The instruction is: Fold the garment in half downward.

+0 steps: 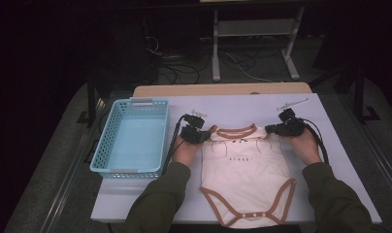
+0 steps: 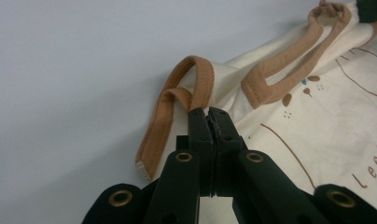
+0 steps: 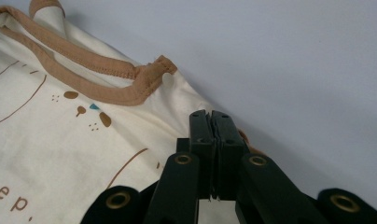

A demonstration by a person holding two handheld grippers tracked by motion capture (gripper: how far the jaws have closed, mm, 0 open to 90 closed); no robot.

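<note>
Fingers (image 2: 201, 122) of the left gripper (image 2: 209, 112) pinched the bodysuit (image 1: 245, 167) at one shoulder, while the right gripper (image 3: 211, 114) clamped the other. Flat on the white table (image 1: 242, 104) lay the garment, beside a blue basket (image 1: 109, 145).

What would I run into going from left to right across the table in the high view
Blue basket → left gripper, shut on the bodysuit's shoulder → cream bodysuit with brown trim, lying flat → right gripper, shut on the other shoulder → bare white table.
</note>
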